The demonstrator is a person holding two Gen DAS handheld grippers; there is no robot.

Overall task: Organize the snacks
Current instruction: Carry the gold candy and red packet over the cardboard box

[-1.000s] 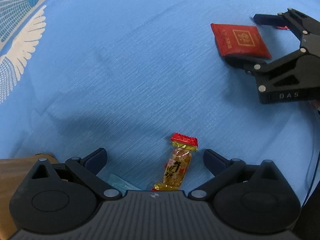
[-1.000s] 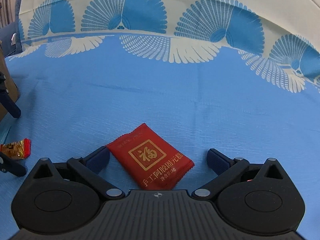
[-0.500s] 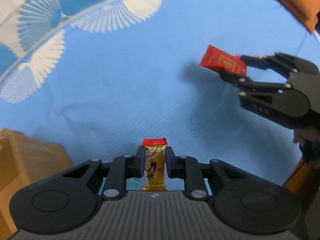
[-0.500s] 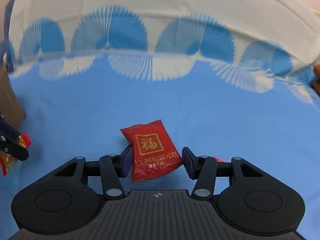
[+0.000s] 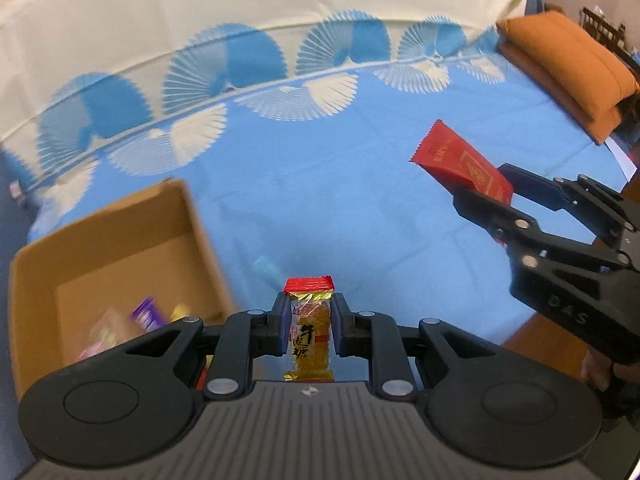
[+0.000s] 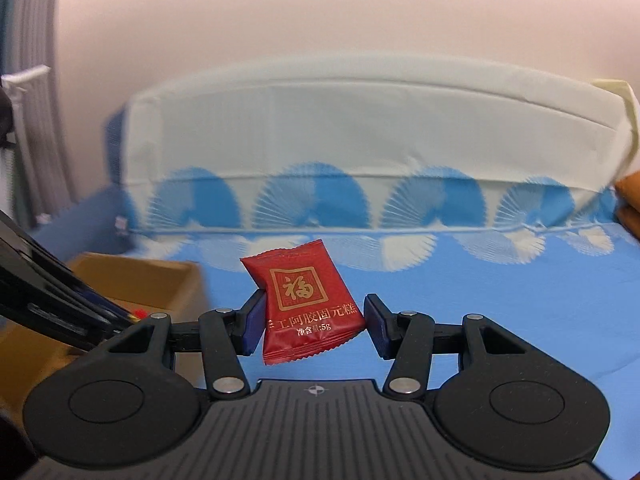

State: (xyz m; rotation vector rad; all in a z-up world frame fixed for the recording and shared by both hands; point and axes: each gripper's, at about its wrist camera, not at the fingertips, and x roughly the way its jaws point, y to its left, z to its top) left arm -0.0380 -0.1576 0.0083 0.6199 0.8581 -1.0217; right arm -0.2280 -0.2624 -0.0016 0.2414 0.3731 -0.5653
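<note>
My left gripper (image 5: 310, 322) is shut on a gold candy with red ends (image 5: 310, 340) and holds it in the air, to the right of an open cardboard box (image 5: 120, 240). The box holds several wrapped snacks (image 5: 140, 320). My right gripper (image 6: 314, 320) is shut on a red packet with gold print (image 6: 306, 300), lifted above the blue cloth. The right gripper (image 5: 504, 196) and its red packet (image 5: 460, 162) also show at the right of the left wrist view. The box (image 6: 136, 280) lies to the left in the right wrist view.
A blue cloth with white fan patterns (image 5: 340, 200) covers the surface. A pale blue wrapper (image 5: 266, 270) lies on it beside the box. Orange cushions (image 5: 568, 68) sit at the far right. The left gripper's body (image 6: 48, 304) crosses the right wrist view's left edge.
Both grippers closed on their snacks on the cloth and lifted them. The left one has swung toward the box, which has come into view.
</note>
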